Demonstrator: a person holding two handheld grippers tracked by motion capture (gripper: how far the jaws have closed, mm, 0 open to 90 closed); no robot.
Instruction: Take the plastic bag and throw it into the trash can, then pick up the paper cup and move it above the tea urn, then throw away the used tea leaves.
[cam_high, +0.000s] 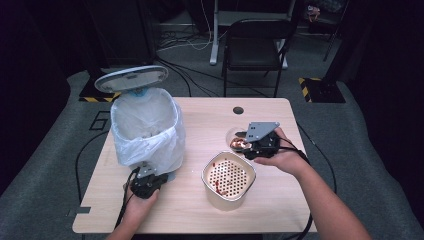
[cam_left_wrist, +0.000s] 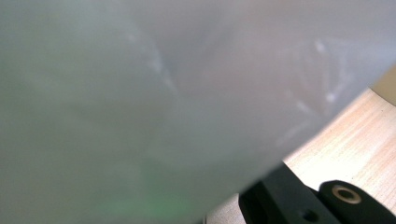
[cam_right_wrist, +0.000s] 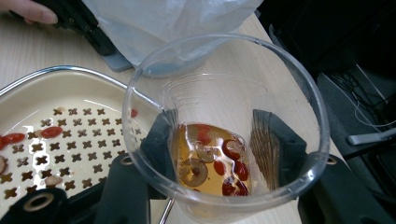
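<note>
The cup (cam_right_wrist: 224, 135) is clear plastic and sits between the jaws of the right tongs (cam_right_wrist: 219, 154), which squeeze its sides. It is held above the table (cam_high: 190, 210), just beside the strainer bowl (cam_high: 228, 180). In the cup there is yellow tea with red berries and round slices. Some red berries already lie on the holes of the strainer bowl.

The left tongs (cam_high: 146, 172) are closed. They sit low at the bottom of the trash bin (cam_high: 147, 127) with its white bag, and they seem to keep it still, but I cannot tell if they pinch anything.

What could go wrong? The cup is soft, so a hard squeeze could bend it and spill tea on the table. If it tips too fast or too far from the strainer bowl, tea and berries could miss it.
</note>
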